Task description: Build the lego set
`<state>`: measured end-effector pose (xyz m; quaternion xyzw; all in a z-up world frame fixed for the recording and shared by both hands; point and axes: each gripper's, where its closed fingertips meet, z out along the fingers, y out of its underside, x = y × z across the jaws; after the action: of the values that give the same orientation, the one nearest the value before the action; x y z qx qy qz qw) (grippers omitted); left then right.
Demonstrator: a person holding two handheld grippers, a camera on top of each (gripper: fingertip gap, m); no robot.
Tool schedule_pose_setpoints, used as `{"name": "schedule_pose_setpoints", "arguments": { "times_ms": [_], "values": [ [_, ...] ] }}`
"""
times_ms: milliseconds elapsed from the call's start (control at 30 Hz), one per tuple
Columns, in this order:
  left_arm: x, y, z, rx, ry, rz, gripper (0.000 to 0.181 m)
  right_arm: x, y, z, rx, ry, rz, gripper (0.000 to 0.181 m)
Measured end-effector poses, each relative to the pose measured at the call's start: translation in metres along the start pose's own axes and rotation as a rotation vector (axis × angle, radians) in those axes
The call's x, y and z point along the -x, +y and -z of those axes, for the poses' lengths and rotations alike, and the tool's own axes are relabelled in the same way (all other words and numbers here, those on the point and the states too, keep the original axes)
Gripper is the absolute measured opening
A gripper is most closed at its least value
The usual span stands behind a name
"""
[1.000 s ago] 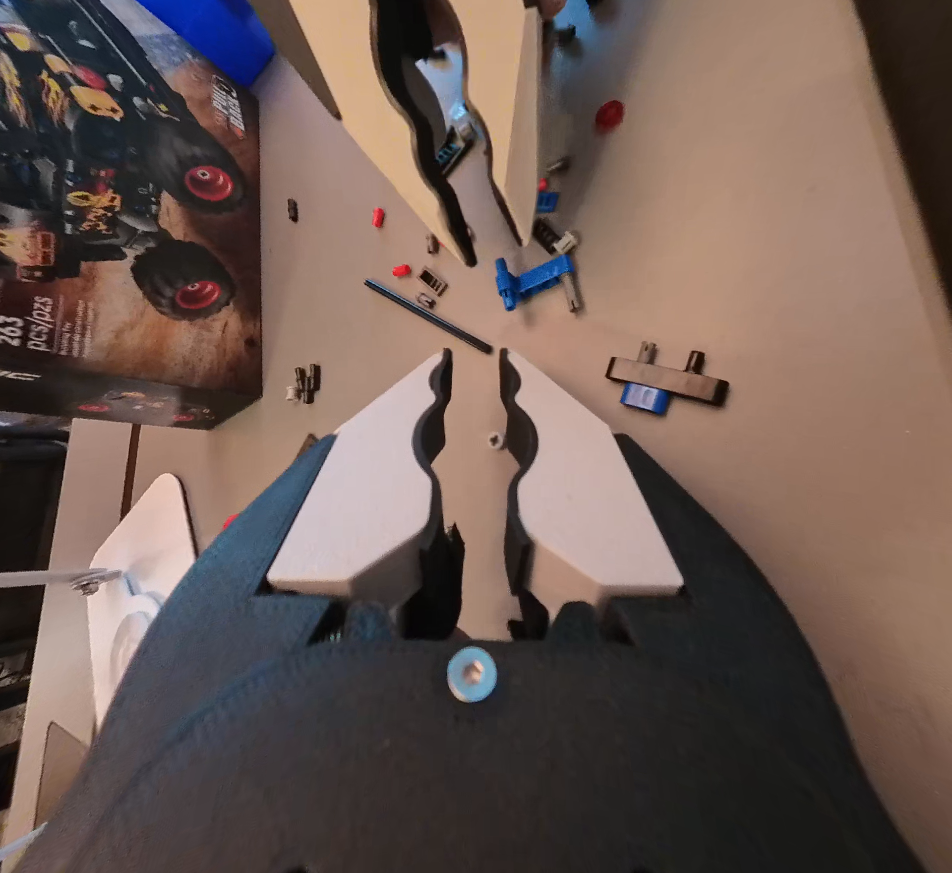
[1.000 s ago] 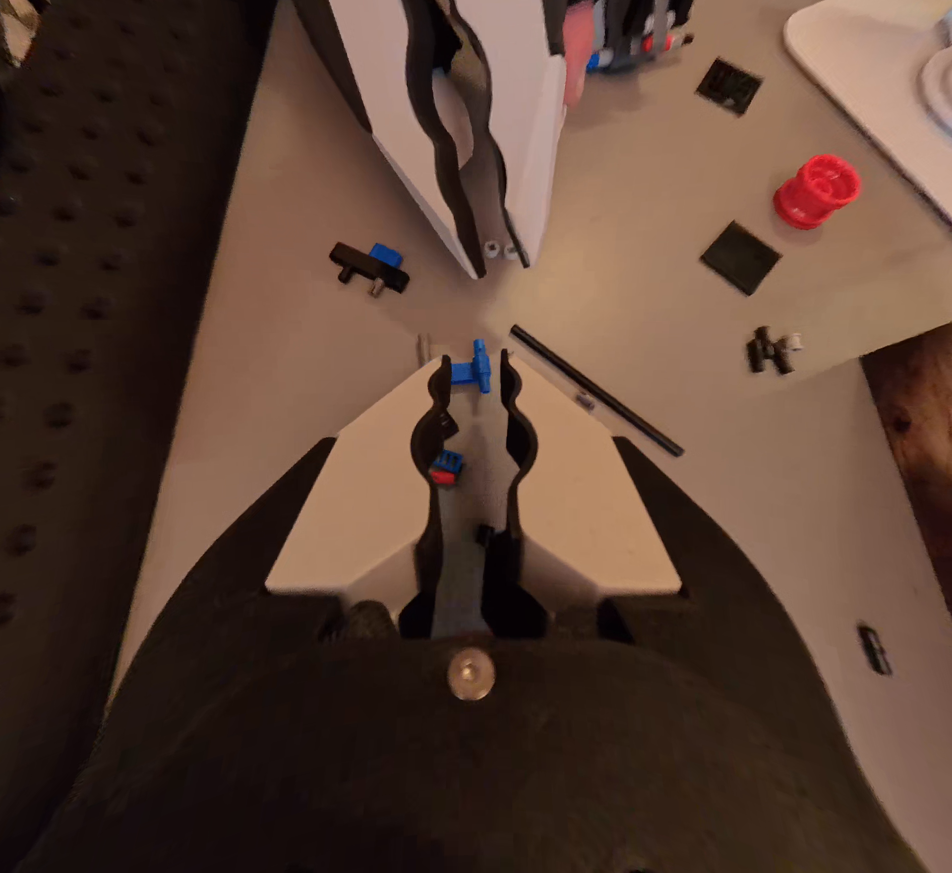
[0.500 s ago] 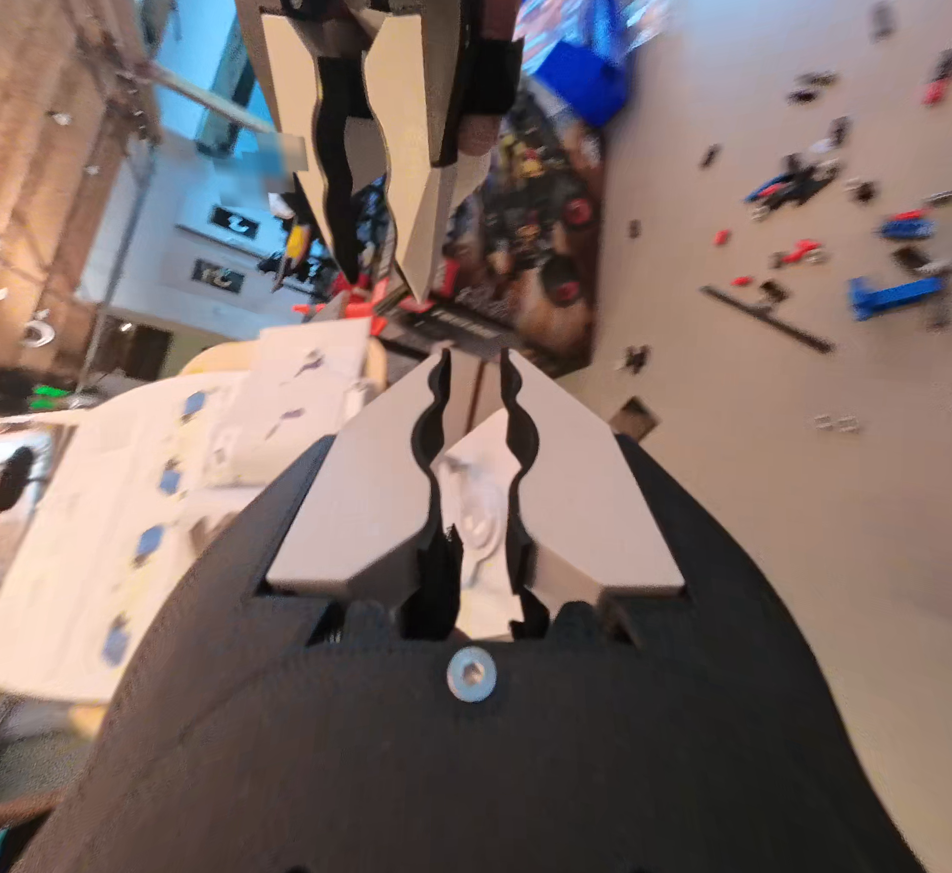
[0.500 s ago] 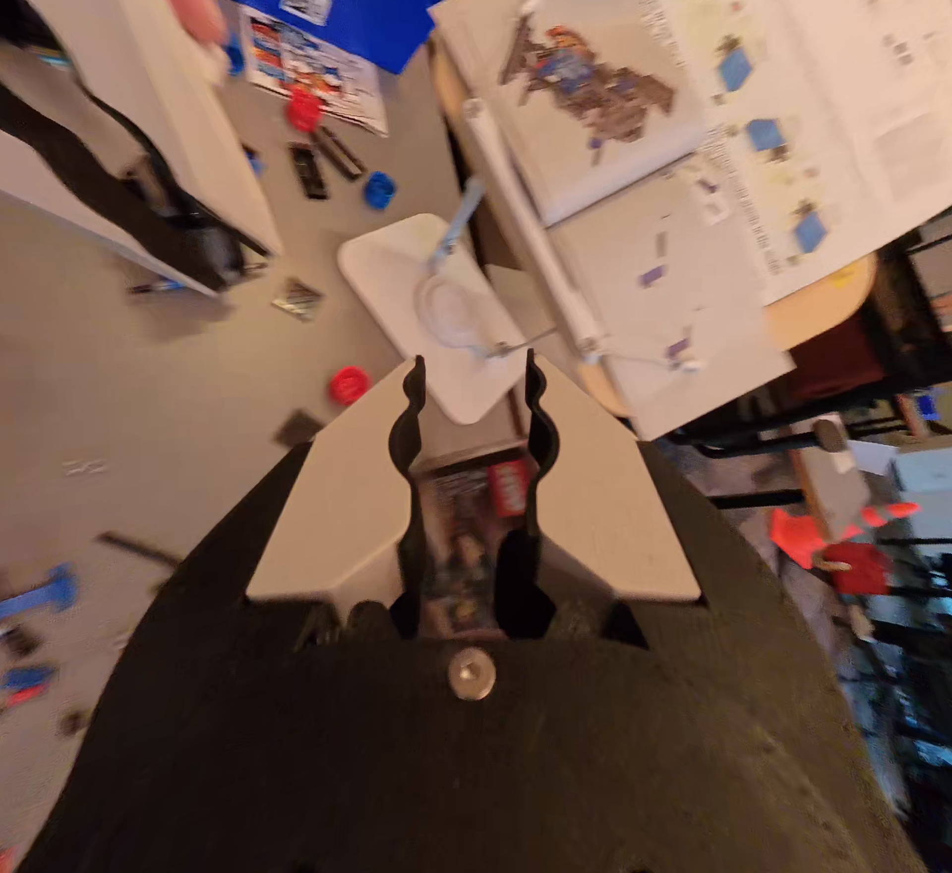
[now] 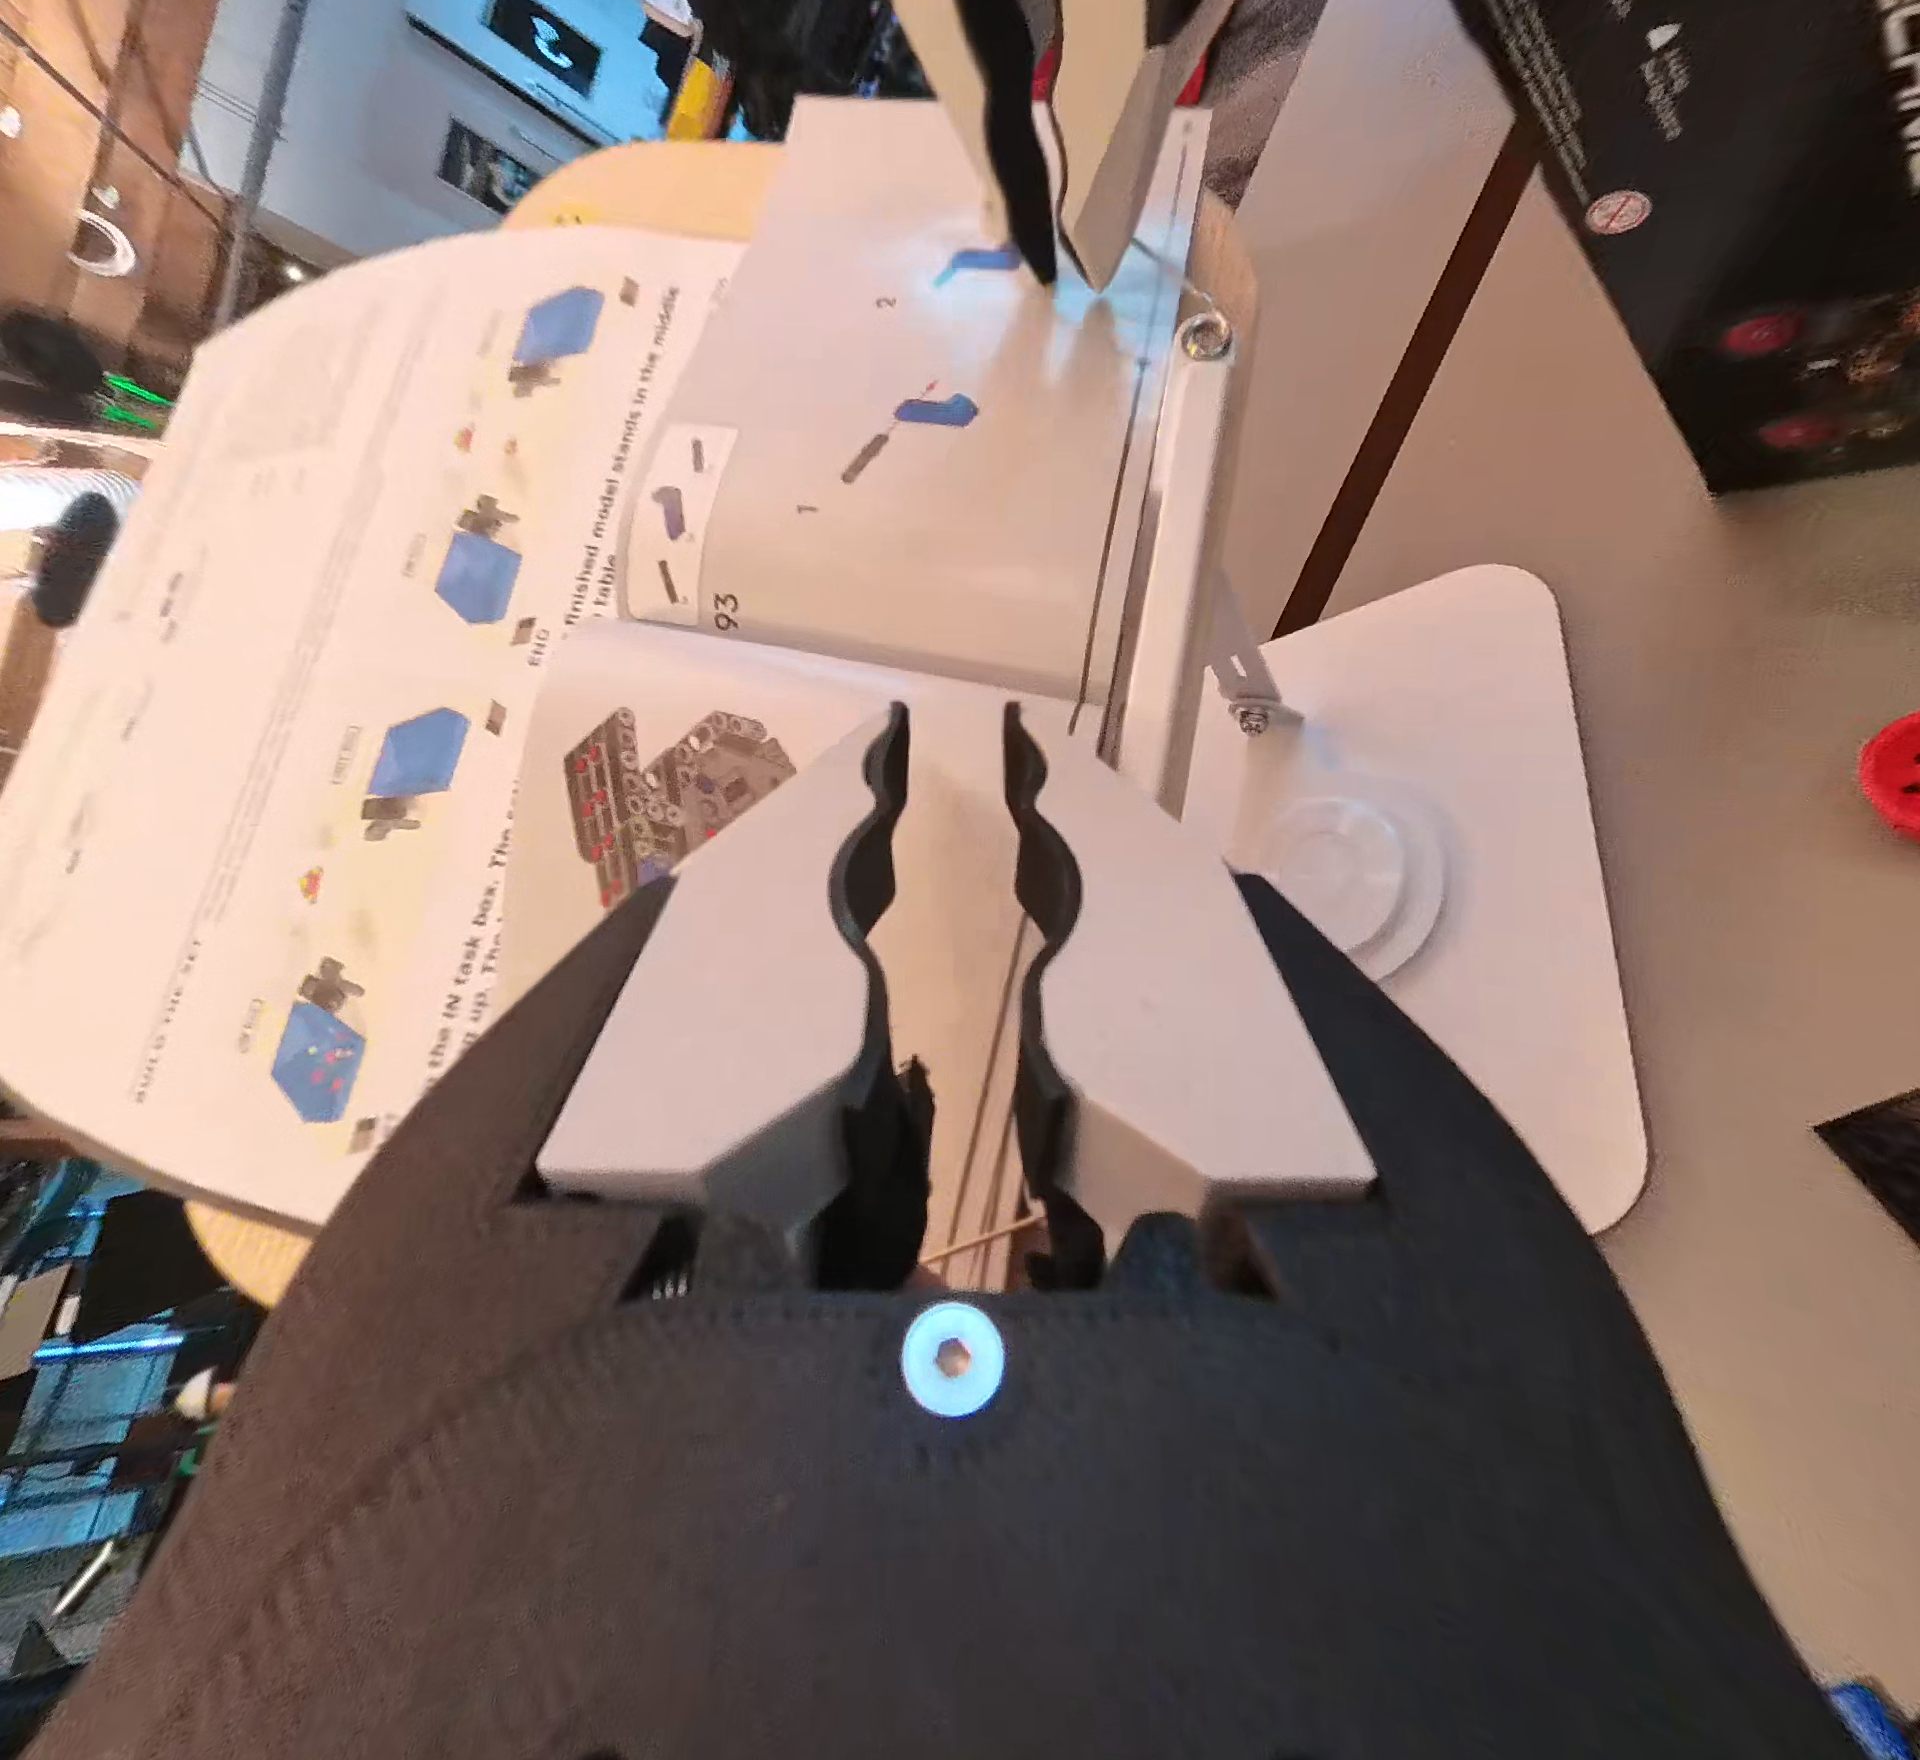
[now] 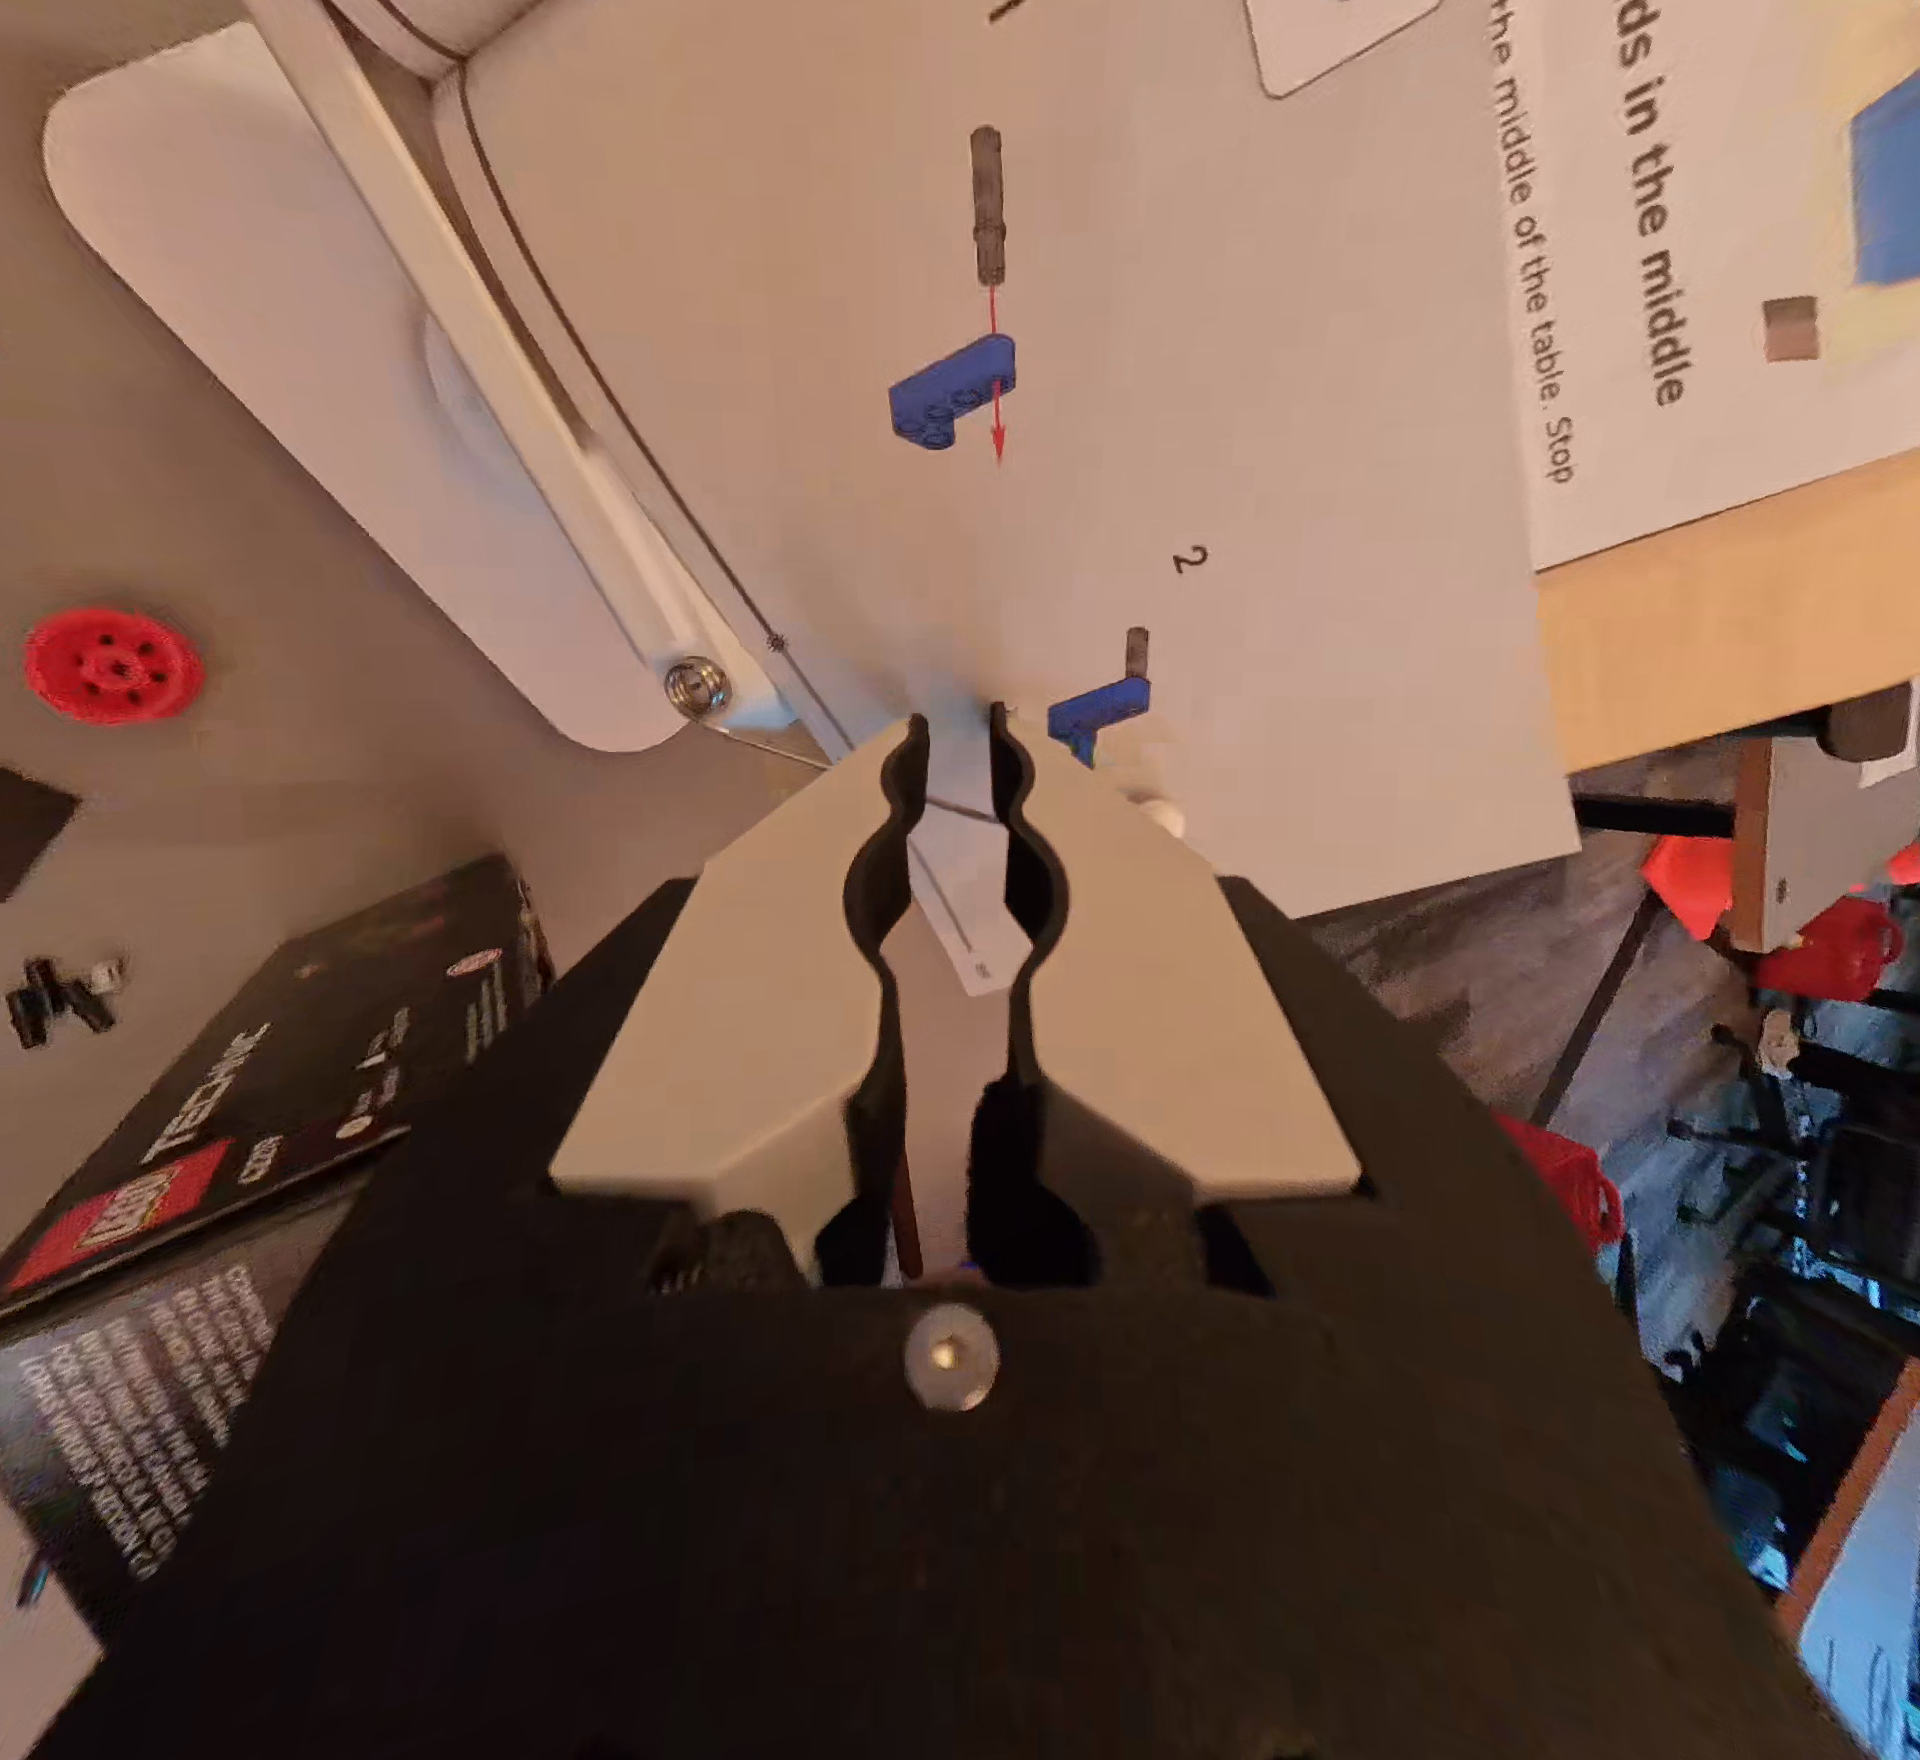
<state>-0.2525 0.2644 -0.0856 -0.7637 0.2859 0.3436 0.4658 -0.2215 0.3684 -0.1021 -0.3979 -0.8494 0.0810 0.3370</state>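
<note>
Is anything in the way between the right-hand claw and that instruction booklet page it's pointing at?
Nothing visible does. The right gripper, open and empty, has its tips right at the open instruction booklet page. A metal fitting on the white stand sits off to one side.

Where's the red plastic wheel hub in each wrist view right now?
Left wrist view: the red plastic wheel hub sits at the far right edge, partly cut off, on the table.
Right wrist view: it lies at the far left, whole, face up.
Shared landmark: the white stand base beside it.
</note>
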Motion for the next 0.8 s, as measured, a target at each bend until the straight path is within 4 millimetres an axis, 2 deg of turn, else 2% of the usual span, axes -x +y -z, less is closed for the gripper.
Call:
{"name": "schedule_pose_setpoints", "arguments": {
  "times_ms": [100, 267, 367, 433, 533, 633, 733, 800],
  "values": [
    [-0.005, 0.007, -0.007, 0.012, 0.005, 0.001, 0.015, 0.002, 0.005, 0.0, -0.016, -0.04, -0.038, 0.0],
    [-0.004, 0.005, -0.008, -0.03, 0.009, 0.049, 0.013, 0.012, 0.023, -0.001, 0.005, -0.129, -0.129, 0.0],
    [-0.003, 0.006, -0.007, -0.034, -0.002, 0.046, 0.012, 0.014, 0.038, -0.001, 0.061, -0.14, -0.111, 0.003],
    [-0.002, 0.007, -0.006, -0.029, -0.006, 0.046, 0.012, 0.004, 0.033, 0.007, 0.016, -0.105, -0.127, 0.023],
    [-0.001, 0.011, -0.005, -0.023, -0.008, 0.043, 0.012, -0.027, 0.008, 0.025, -0.167, 0.025, -0.171, 0.051],
    [-0.002, 0.016, -0.004, -0.012, -0.012, 0.022, 0.011, -0.054, -0.001, 0.025, -0.231, 0.147, -0.164, 0.075],
    [-0.002, 0.021, -0.003, -0.009, -0.015, 0.022, 0.009, -0.057, 0.004, 0.008, -0.205, 0.128, -0.188, 0.075],
    [-0.002, 0.022, -0.002, -0.007, -0.022, 0.016, 0.006, -0.06, 0.002, 0.006, -0.23, 0.139, -0.197, 0.071]
  ]
}}
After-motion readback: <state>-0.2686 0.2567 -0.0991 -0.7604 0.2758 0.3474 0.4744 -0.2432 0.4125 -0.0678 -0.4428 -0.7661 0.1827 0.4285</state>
